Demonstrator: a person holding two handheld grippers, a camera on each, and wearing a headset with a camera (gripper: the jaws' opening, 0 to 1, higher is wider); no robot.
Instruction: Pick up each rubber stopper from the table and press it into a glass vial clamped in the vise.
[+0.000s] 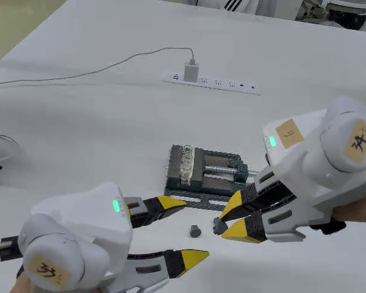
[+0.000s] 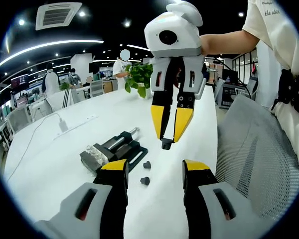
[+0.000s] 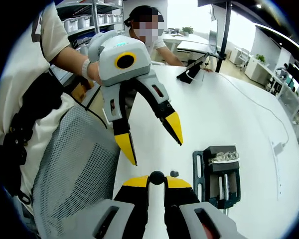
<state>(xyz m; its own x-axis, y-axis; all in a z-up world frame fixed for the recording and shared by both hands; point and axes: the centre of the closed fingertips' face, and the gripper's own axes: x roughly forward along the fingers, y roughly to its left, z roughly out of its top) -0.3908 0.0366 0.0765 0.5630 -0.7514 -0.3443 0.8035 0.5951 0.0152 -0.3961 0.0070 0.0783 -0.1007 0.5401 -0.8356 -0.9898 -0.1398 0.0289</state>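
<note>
My right gripper [image 1: 224, 224] is shut on a dark rubber stopper [image 1: 218, 226], held just above the table in front of the vise [image 1: 204, 177]. In the right gripper view the stopper [image 3: 156, 176] sits pinched between the yellow tips. The vise clamps a row of clear glass vials [image 1: 186, 162] in its jaws. A loose stopper [image 1: 195, 231] lies on the table near the vise; the left gripper view shows two loose stoppers [image 2: 147, 164] side by side. My left gripper [image 1: 184, 228] hovers open at the lower left, empty, facing the right gripper [image 2: 167, 139].
A white power strip [image 1: 210, 81] with a plugged charger and a cable lies at the back of the white table [image 1: 97, 128]. A grey mesh chair [image 2: 254, 144] stands at the table's near edge. A person sits across the room.
</note>
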